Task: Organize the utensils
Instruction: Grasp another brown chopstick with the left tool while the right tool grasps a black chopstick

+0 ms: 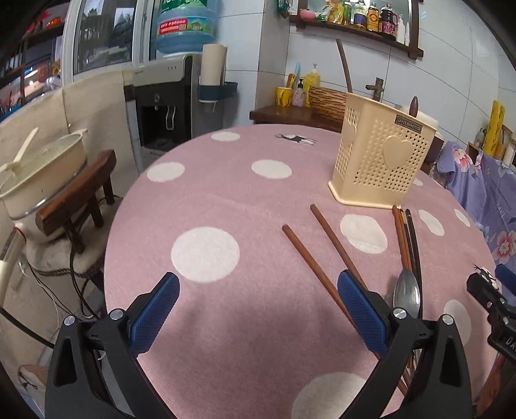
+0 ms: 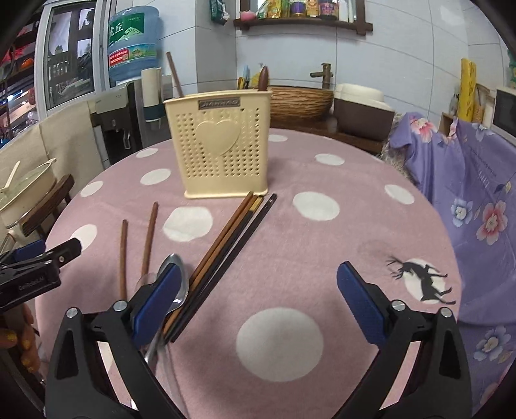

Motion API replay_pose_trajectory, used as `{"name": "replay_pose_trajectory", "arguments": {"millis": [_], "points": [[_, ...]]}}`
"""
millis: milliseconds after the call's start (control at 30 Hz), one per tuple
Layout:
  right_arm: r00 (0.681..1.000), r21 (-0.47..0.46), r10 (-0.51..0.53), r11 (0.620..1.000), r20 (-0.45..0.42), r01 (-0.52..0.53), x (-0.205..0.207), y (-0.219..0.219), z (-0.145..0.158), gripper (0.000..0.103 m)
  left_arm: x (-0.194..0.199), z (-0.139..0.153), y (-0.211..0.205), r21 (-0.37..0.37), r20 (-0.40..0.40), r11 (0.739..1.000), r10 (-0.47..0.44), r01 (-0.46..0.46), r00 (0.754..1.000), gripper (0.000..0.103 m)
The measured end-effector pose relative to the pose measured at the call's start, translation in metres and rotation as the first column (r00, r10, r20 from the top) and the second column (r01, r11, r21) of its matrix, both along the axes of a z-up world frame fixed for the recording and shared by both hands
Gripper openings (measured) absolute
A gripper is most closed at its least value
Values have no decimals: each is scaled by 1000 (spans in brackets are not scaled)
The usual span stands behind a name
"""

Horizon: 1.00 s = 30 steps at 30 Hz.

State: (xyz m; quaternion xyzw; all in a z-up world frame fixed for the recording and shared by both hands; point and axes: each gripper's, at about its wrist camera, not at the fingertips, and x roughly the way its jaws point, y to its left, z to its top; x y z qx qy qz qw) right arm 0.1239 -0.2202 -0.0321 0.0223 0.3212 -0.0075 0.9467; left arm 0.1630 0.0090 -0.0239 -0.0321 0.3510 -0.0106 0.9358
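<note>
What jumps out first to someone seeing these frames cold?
The pink tablecloth with big white dots fills both views. A cream perforated utensil holder with a heart on its face stands upright toward the far side. In front of it, two brown chopsticks lie apart on the cloth, with a tight bundle of dark chopsticks and a metal spoon beside them; both grippers are open and empty.

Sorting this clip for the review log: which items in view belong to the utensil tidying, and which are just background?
Belongs to the job:
- cream holder
- two brown chopsticks, lying apart
- bundle of chopsticks
- metal spoon
- left gripper and right gripper, both open, empty

Just lying about:
- white pot on a stool
- water dispenser
- shelf bottles
- wicker basin
</note>
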Motion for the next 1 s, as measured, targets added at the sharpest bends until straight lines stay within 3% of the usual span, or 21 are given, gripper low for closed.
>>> {"name": "replay_pose_trajectory", "arguments": {"millis": [233, 367, 533, 667, 800, 933, 1000], "points": [[995, 77, 52, 996, -84, -46, 7, 10, -16, 68, 4, -9, -7, -31, -55, 998, -63, 61, 997, 72], [993, 73, 16, 997, -119, -8, 14, 4, -19, 63, 18, -14, -11, -49, -102, 996, -76, 71, 992, 58], [992, 67, 12, 998, -126, -4, 16, 2, -17, 62, 44, -14, -24, -47, -149, 994, -108, 102, 983, 53], [992, 55, 20, 998, -125, -14, 20, 2, -16, 61, 63, -22, -32, -46, -205, 994, -109, 101, 973, 41], [988, 75, 28, 997, -152, -17, 35, -1, -15, 52, 69, -27, -40, 5, -210, 996, -89, 92, 974, 33], [978, 139, 14, 990, -208, 15, 66, -13, -17, 43, 72, -25, -39, 35, -203, 995, -86, 95, 976, 16], [970, 178, 13, 984, -242, 31, 85, -17, -20, 37, 75, -25, -36, 28, -205, 995, -88, 96, 975, 14]]}}
